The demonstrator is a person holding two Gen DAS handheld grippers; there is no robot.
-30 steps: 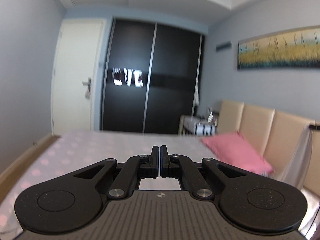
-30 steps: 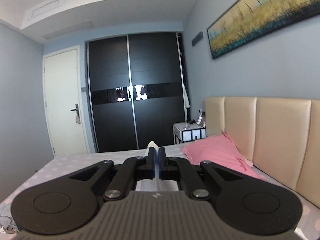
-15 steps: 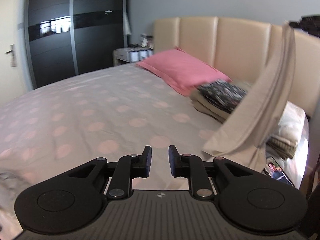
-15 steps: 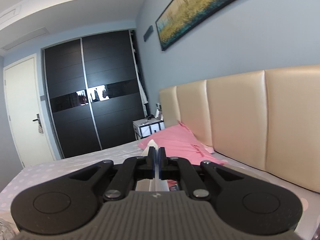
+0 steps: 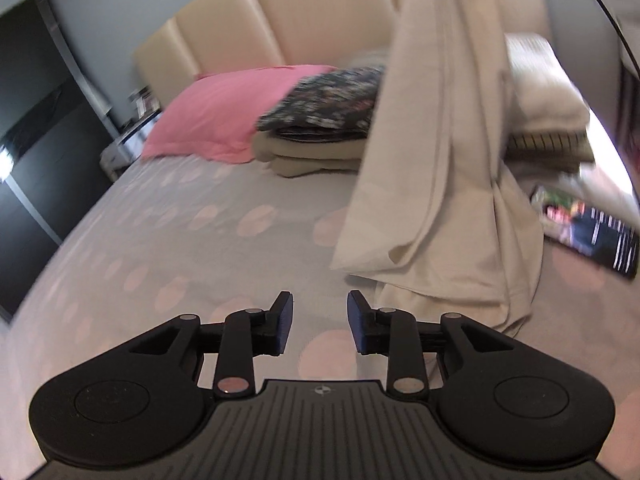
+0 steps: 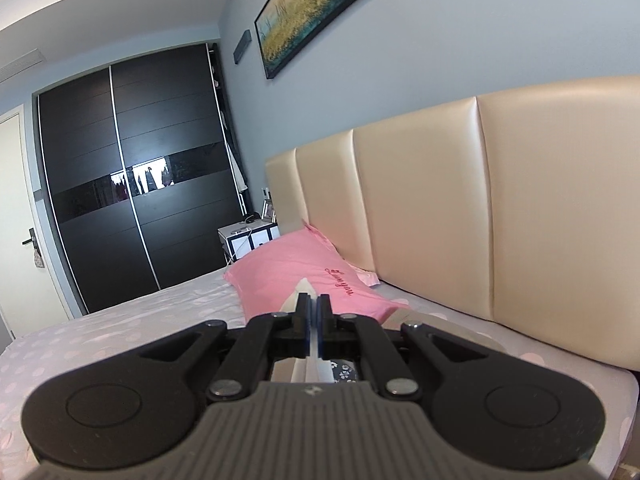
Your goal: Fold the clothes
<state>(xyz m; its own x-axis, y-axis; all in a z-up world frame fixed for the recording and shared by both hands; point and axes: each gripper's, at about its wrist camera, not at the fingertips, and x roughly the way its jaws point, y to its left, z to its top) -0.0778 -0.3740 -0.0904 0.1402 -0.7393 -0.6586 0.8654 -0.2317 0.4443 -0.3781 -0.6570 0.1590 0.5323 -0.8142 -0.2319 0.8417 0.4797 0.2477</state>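
Cloth hangs at the right of the left view: a cream garment (image 5: 448, 152) drops in a long drape from above, and its lower hem pools on the dotted bedspread (image 5: 192, 240). The right gripper (image 6: 313, 312) is clamped on a pale edge of fabric that peeks out between its closed jaws, with the pink pillow (image 6: 296, 276) beyond. The left gripper (image 5: 320, 320) hovers over the bedspread with its jaws spread and nothing between them, just left of the pooled hem. The step in hand looks like a second grasp on the hanging piece, so it should go best if the free gripper takes a single layer at a corner or seam, not the bunched folds, and both ends are then drawn taut before the piece is laid flat. Motion blur hides which edge is which. No box, basket or drawer shows; the nearest thing to storage is a stack of folded clothes (image 5: 320, 136) far on the bed by the pillow, a dark flowered piece on top of cream ones.
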